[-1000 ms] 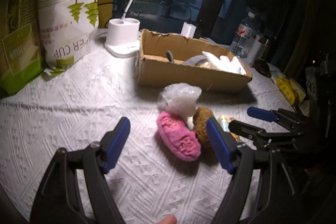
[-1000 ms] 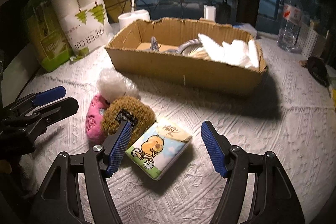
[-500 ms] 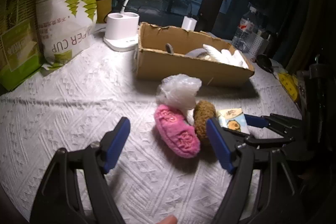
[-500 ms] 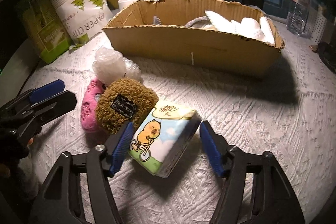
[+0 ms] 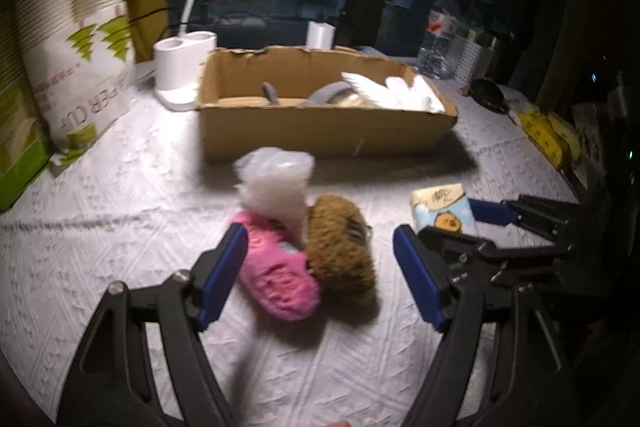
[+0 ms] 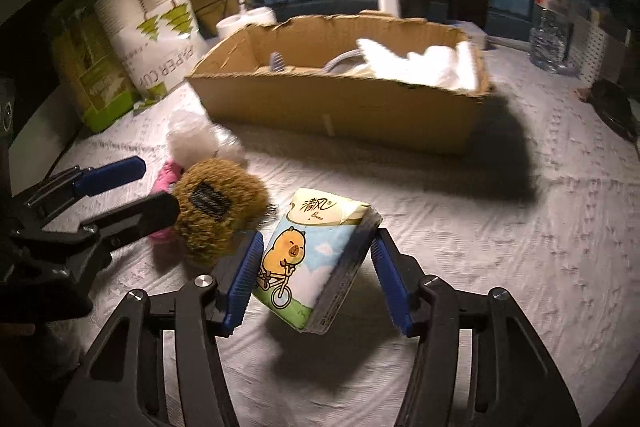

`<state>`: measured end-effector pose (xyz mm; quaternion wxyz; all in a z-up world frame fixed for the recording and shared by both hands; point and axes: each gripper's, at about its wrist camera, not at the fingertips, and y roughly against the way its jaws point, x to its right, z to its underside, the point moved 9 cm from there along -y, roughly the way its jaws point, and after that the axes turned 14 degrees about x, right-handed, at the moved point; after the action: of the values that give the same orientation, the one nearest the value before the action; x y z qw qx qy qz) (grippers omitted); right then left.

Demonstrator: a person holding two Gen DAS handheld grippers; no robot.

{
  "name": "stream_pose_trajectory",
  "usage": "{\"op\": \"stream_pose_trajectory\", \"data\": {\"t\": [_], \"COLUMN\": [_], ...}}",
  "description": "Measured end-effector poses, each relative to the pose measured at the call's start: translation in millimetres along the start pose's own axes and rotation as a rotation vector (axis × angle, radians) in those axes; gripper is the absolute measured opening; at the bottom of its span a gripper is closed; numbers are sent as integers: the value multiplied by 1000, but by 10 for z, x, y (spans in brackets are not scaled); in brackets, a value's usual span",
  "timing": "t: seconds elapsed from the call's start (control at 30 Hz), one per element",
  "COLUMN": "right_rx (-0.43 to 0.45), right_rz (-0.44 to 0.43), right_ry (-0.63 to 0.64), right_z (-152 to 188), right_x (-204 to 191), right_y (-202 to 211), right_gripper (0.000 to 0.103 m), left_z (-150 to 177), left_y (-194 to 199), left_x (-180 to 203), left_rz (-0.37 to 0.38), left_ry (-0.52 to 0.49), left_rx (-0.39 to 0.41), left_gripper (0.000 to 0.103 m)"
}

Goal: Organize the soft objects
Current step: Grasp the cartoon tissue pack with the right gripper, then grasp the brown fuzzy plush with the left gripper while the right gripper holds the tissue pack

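Observation:
A tissue pack (image 6: 308, 247) with a cartoon animal on a bicycle stands tipped on edge between the pads of my right gripper (image 6: 316, 247). Its jaws are closing and both pads touch the pack's sides. My left gripper (image 5: 318, 233) is open, just short of a pink plush (image 5: 276, 279) and a brown plush (image 5: 340, 251) that lie side by side. A crumpled clear plastic bag (image 5: 276, 183) rests just behind them. The cardboard box (image 5: 320, 131) stands further back with white soft items inside. In the left wrist view the right gripper (image 5: 448, 223) holds the tissue pack (image 5: 440, 203).
A white embossed cloth covers the table. At the back left stand a paper cup pack (image 5: 76, 75), a green box (image 5: 16, 143) and a white lamp base (image 5: 180, 67). A water bottle (image 5: 442, 39) and yellow packets (image 5: 548, 135) sit at the right.
The right jaws have narrowed around the tissue pack, which went from lying flat to tipped on edge. My left gripper, still open, has shifted so the two plushes lie between its fingers.

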<state>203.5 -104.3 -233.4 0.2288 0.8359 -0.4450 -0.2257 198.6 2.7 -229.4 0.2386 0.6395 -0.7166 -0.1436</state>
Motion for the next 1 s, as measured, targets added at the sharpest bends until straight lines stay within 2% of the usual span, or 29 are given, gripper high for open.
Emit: {"op": "stream_pose_trajectory", "data": {"t": [0.33,0.4,0.47,0.5,0.57,0.67,1.0], "right_rx": [33,38,44,46,52,60,91], "right_rz": [8,6,4,1,-4,-8,-13], "right_ry": [-56,-60,-64,-67,-69,-67,-42], "right_z": [-22,-32,-51,-61,-79,-112,-256], "right_x": [338,377,401,411,420,420,359], "right_y": [120,137,143,144,148,157,266], "right_gripper": [59,59,59,59,59,59,59], "left_z": [131,169,201,208,217,212,-51], "left_y": [-266,-309,-346,-355,-363,-338,-90], "left_x": [269,274,267,264,258,250,358], "left_rz": [6,2,-5,-6,-7,-3,43], "left_ry": [-93,-97,-107,-110,-107,-100,-67], "left_rx": [-67,-86,-99,-102,-109,-106,-32], "left_gripper": [73,58,53,46,39,34,32]}}
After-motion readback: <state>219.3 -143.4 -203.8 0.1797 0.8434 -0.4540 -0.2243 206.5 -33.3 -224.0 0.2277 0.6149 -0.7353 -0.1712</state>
